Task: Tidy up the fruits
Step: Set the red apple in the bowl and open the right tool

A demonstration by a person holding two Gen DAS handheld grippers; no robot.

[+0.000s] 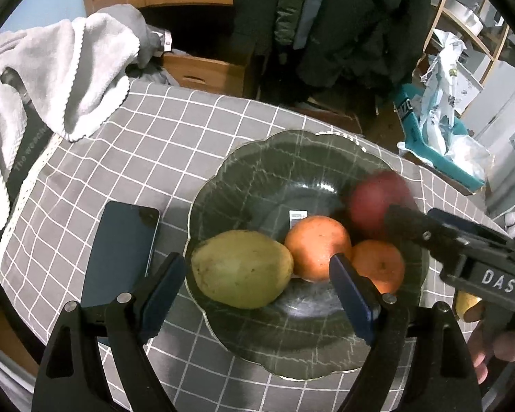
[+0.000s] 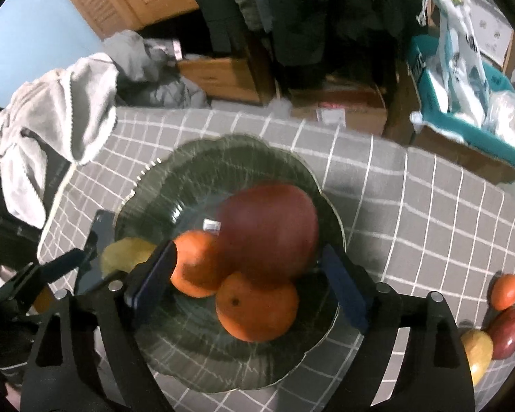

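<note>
Apple (image 2: 269,230): red, blurred in both views; lies in the bowl between the right claw's pads, resting against both oranges. No pad is seen pressing it.
Oranges: one (image 2: 197,262) by the right claw's left pad, one (image 2: 257,309) nearest that claw's base, under the apple's near edge.
Pear (image 1: 240,269): green-yellow; in the bowl between the left claw's pads, nearer the left pad, touching the far orange.
Bowl (image 1: 285,158): dark glass, scalloped rim; directly below both claws.
Right claw (image 2: 247,274): jaws spread wide around the apple, gripping nothing; no earlier view to compare.
Left claw (image 1: 257,267): jaws wide apart, empty, above the pear and orange.
Loose fruit: small orange (image 2: 504,292), red apple (image 2: 508,333) and yellow fruit (image 2: 477,353) on the cloth, well right of the right claw; task judged unfinished.
Phone (image 1: 123,250): flat on the cloth, just left of the left claw's left pad.
Towel (image 1: 68,79): far left of both claws.
Risk 1: the apple sits high on round oranges; it may roll and shove them, or go over the rim.
Risk 2: a pad may clip the apple or glass rim on withdrawal and shift the bowl.
Risk 3: the claws are close together over one bowl; crossing paths could cause a collision.
Risk 4: a crowded bowl leaves little seating for the remaining fruit.
</note>
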